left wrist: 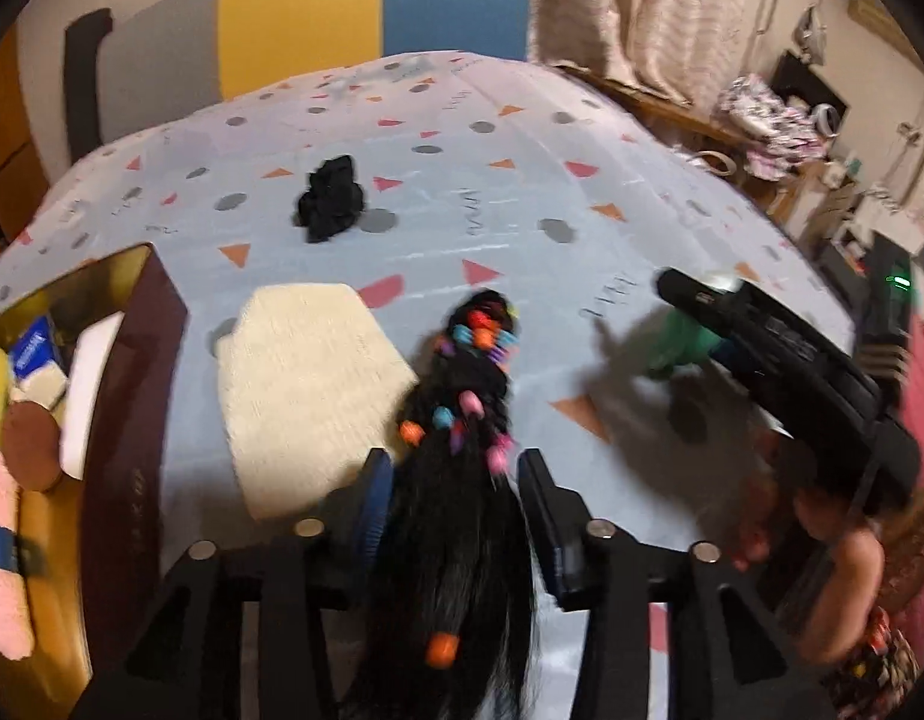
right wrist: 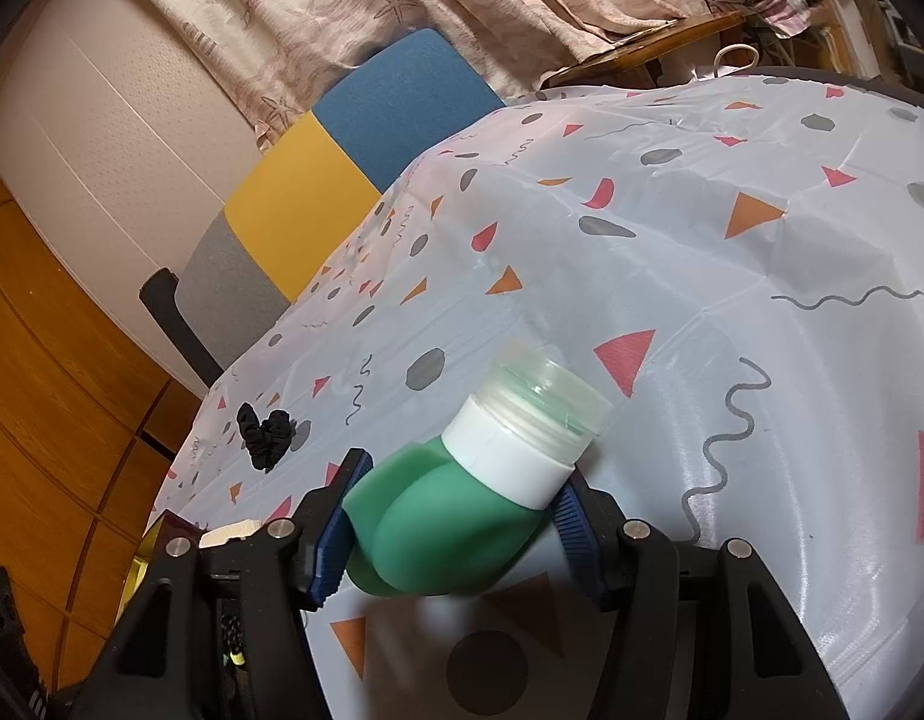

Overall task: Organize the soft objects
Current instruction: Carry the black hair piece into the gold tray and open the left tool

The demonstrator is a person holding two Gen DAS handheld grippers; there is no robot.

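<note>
Left claw (left wrist: 456, 492) first: its jaws stand apart with the black beaded hairpiece (left wrist: 462, 432) lying between them, and the blue pads (left wrist: 375, 498) do not look pressed into the strands, so I read this as released, not gripping. The view is smeared, which makes that reading a little soft. The hairpiece lies on the tablecloth (left wrist: 522, 180), its beaded end pointing away from the claw, with the cream cloth (left wrist: 306, 384) touching its left side and the box (left wrist: 132, 372) of sorted things farther left. Beyond the hairpiece, well apart, sits the black scrunchie (left wrist: 333, 198). To the hairpiece's right the right claw (right wrist: 456, 516) is clenched on the green bottle (right wrist: 438, 522), the soft body visibly squeezed in, cap pointing up and away, held just above the tablecloth. Risks from here, as I judge them: loose hair slides, so a pinch on the strands alone could let the piece slip out on the way to the box; the beads may snag the cream cloth and drag it along; and the bottle, squeezed low on its body, could squirm out if the grip eases.
</note>
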